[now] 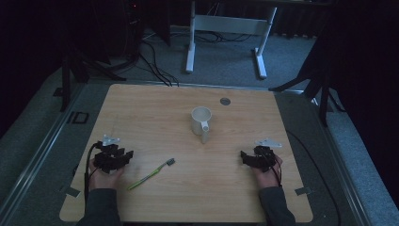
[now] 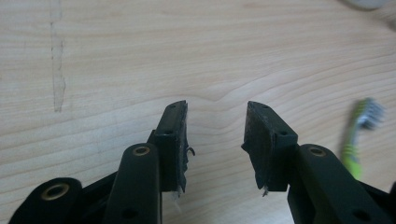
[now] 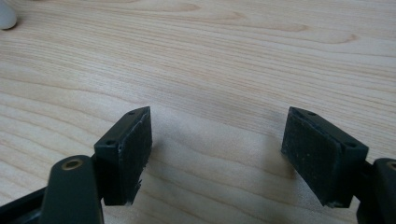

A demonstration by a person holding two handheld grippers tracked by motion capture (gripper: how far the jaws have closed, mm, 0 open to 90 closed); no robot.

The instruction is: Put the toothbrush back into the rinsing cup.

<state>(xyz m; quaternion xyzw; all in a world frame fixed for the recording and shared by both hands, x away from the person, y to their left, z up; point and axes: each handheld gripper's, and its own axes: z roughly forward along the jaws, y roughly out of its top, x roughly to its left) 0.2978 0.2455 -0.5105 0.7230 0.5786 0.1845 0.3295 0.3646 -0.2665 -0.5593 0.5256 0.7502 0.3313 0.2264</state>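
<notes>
A white mug [image 1: 201,121] stands upright near the middle of the wooden table [image 1: 155,108], its handle toward the front. A green toothbrush [image 1: 151,174] with a grey head lies flat at the front, left of centre; its head [image 2: 370,114] and green handle sit at the right edge of the left gripper view. My left gripper [image 1: 127,155] rests low at the table's left, to the left of the toothbrush, jaws apart with bare wood between them [image 2: 217,140]. My right gripper [image 1: 244,156] rests at the right, jaws wide [image 3: 217,154] over bare wood.
A small grey disc [image 1: 225,100] sits in the tabletop at the back right. Beyond the table stand a white desk frame [image 1: 226,28] and floor cables [image 1: 155,61]. A white object [image 3: 7,16] shows at the top left corner of the right gripper view.
</notes>
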